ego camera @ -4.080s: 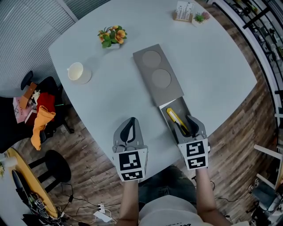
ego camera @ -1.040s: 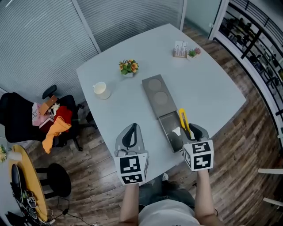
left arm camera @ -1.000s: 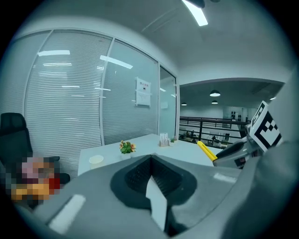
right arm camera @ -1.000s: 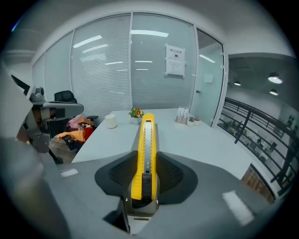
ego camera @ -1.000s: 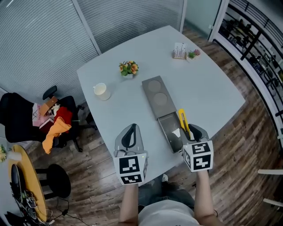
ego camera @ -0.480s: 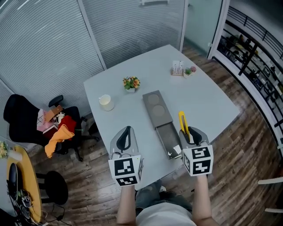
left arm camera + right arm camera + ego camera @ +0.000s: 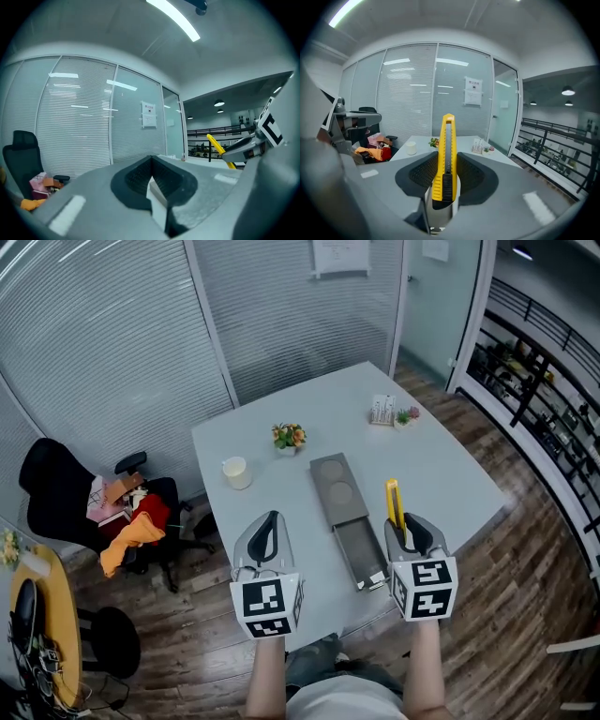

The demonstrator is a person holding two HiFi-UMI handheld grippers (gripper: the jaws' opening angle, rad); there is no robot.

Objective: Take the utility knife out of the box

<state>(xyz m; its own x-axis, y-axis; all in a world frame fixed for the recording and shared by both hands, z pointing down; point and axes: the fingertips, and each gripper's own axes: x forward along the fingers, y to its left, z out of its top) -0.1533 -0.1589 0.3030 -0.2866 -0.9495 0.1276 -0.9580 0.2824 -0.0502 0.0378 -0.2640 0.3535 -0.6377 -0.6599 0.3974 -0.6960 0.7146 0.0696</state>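
Note:
A grey box [image 7: 335, 490] lies on the pale table [image 7: 441, 474], and its drawer [image 7: 363, 557] is slid out toward me. My right gripper [image 7: 410, 520] is held high above the table's near right edge. It is shut on a yellow utility knife [image 7: 394, 502], which stands up from between its jaws. The right gripper view shows the yellow utility knife [image 7: 447, 140] clamped upright between the black pads of the right gripper [image 7: 447, 160]. My left gripper [image 7: 271, 518] hovers to the left of the box, shut with nothing in it. The left gripper view shows the left gripper [image 7: 151, 158] with its pads meeting.
On the table's far half stand a white cup [image 7: 234, 471], a small flower pot [image 7: 289, 437] and a card stand with a tiny plant [image 7: 394, 412]. An office chair with clothes [image 7: 112, 512] sits left of the table. Blinds line the back wall and a railing [image 7: 553, 390] runs at right.
My right gripper has lifted the knife out of the box's drawer and risen with it. Both grippers and the head camera are now much higher above the table.

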